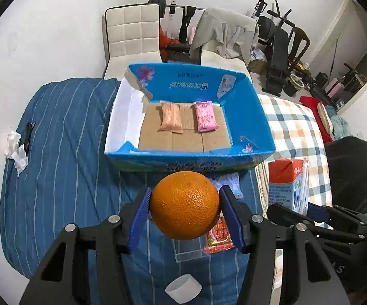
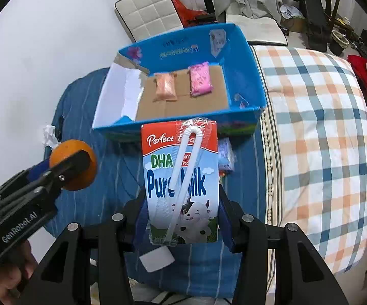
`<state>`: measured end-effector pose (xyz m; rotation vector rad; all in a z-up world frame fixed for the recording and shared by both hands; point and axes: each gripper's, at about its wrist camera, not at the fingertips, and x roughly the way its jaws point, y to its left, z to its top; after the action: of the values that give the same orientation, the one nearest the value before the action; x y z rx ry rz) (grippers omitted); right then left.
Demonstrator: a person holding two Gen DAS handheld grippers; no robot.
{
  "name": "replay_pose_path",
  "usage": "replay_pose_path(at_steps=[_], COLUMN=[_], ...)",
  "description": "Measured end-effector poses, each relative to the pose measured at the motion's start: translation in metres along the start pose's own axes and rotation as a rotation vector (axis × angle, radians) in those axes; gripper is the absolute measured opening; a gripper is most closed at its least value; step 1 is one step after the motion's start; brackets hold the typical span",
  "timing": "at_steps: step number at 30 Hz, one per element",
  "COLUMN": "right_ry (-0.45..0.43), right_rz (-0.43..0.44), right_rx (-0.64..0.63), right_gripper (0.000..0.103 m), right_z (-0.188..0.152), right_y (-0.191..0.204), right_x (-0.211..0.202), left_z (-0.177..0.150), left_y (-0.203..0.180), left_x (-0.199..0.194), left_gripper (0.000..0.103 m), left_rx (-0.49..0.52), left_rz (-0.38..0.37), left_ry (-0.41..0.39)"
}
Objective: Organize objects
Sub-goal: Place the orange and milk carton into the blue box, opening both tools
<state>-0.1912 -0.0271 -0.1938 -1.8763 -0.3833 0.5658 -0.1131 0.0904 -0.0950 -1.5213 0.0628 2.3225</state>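
**Colours and patterns on the bed**

The round, dimpled fruit [image 1: 184,204] is bright orange. The open cardboard box [image 1: 247,117] has vivid blue walls with a pink flower print, one white side flap and a plain brown floor. Inside lie a peach-striped packet [image 1: 170,117] and a pink floral packet [image 1: 206,117]. The milk carton [image 2: 181,183] is red-topped, pale blue below, with a cartoon cow. The bedsheet [image 1: 64,157] is dark blue with thin pale stripes; the quilt [image 2: 318,137] is checked orange, blue and white.

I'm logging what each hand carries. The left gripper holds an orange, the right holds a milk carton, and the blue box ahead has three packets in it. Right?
Not quite: the blue box holds two packets, the peach packet and the pink packet, as the left wrist view shows. The left gripper does hold the orange, and the right gripper the milk carton.
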Motion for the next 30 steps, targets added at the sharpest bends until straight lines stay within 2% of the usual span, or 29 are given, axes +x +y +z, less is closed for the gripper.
replay_pose_path(at_steps=[4,9,10,12,13,19,23,30], right_ry=[-0.013,-0.027,0.096,0.104,0.192,0.328,0.437,0.584], right_rz=[0.017,0.0,0.014,-0.006,-0.008,-0.034,-0.048,-0.126], right_rx=[0.006,0.014,0.05,0.057,0.082,0.137,0.142,0.097], right_gripper=[0.05,0.05,0.05,0.05,0.05,0.05,0.05,0.05], right_z=[0.02,0.059,0.068,0.086,0.093,0.118,0.112,0.095], right_y=[0.004,0.005,0.004,0.0,-0.001,-0.02,-0.022,-0.019], right_x=[-0.004,0.004,0.009,0.025,0.033,0.117,0.169,0.232], left_z=[0.023,0.062,0.07,0.086,0.094,0.118,0.12,0.122], left_y=[-0.001,0.008,0.01,0.016,0.019,0.042,0.047,0.064], left_x=[0.002,0.027,0.034,0.051,0.062,0.142,0.187,0.239], left_gripper=[0.052,0.052,0.052,0.052,0.052,0.052,0.052,0.052], left_rx=[0.006,-0.011,-0.012,-0.024,-0.031,-0.081,-0.081,-0.084], left_rz=[-0.009,-0.012,-0.012,-0.016,-0.018,-0.036,-0.015,0.064], left_ry=[-0.018,-0.013,-0.005,0.016,0.034,0.195,0.279,0.353])
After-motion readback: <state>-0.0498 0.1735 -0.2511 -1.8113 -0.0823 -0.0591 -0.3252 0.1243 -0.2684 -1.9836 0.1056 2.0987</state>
